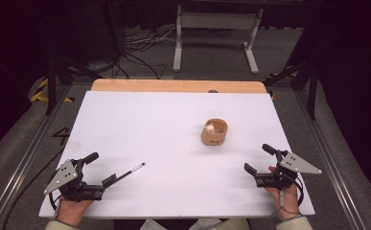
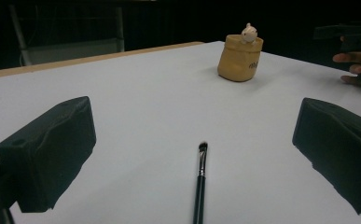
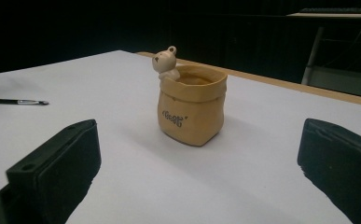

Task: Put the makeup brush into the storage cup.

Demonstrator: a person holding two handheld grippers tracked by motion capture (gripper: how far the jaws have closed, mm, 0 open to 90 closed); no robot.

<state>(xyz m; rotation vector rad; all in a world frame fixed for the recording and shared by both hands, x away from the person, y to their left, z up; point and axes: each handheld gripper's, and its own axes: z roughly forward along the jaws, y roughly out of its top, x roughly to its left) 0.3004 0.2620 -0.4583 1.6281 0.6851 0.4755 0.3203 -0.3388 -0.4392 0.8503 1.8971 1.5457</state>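
L hand-held gripper (image 1: 98, 168): jaws wide, low | R hand-held gripper (image 1: 259, 157): same

The table (image 1: 125, 120) carries a white covering over most of its top; a strip of bare light wood (image 1: 173, 86) remains exposed along the far edge. Beyond that edge stands a pale metal frame (image 1: 215, 36) with two splayed feet on grey floor (image 1: 212, 62). Loose dark cables (image 1: 140, 52) lie on the floor left of the frame. Metal rails (image 1: 22, 163) run along both sides of the table. Yellow-and-black hazard tape (image 1: 41, 93) marks the floor at the far left. The background is dark.
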